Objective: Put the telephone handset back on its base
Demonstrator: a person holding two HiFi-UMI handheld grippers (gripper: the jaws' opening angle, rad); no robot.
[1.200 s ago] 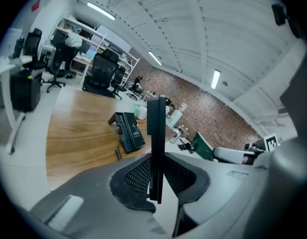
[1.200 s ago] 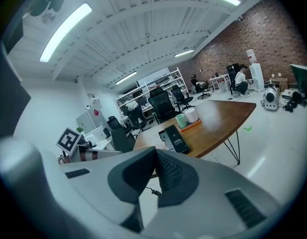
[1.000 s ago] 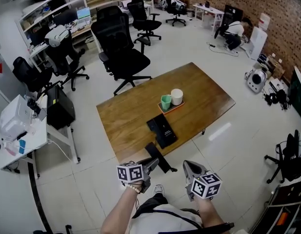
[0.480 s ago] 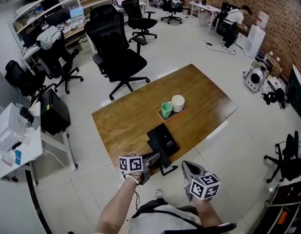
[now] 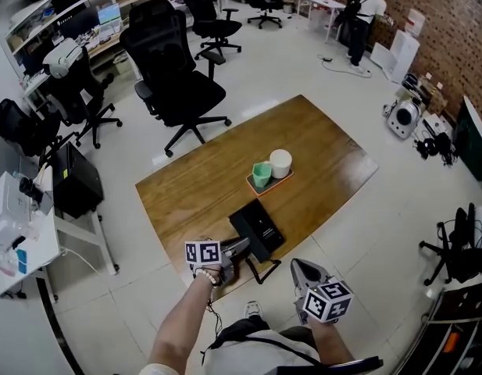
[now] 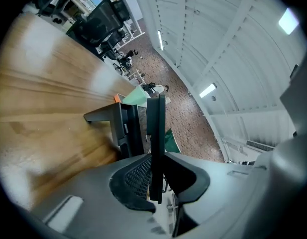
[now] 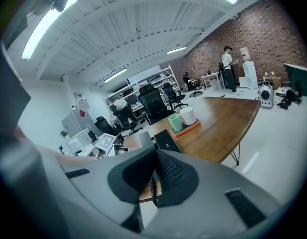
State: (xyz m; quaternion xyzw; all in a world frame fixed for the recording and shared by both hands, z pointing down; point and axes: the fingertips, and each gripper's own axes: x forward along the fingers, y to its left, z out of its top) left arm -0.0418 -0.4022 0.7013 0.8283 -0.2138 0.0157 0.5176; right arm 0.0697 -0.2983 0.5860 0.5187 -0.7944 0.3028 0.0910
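Observation:
The black telephone base (image 5: 258, 228) lies near the front edge of the wooden table (image 5: 326, 158); the left gripper view shows this base (image 6: 121, 127) just ahead of the jaws. My left gripper (image 5: 234, 251) is shut on the black handset (image 5: 258, 271), which hangs over the table's front edge, just short of the base. Seen from the left gripper (image 6: 154, 159), the handset (image 6: 155, 133) is a thin dark bar clamped between the pads. My right gripper (image 5: 300, 266) hovers off the table at the lower right, shut and empty. A coiled cord (image 7: 153, 188) shows below its jaws (image 7: 154, 157).
An orange tray (image 5: 280, 180) behind the base carries a green cup (image 5: 262, 174) and a white cup (image 5: 280, 162). Black office chairs (image 5: 172, 76) stand beyond the table. A desk with equipment (image 5: 22, 233) is at the left, and a person (image 5: 358, 14) stands far back.
My left gripper has carried the handset forward and a little left, up to the table's front edge near the base. The right gripper has stayed about where it was.

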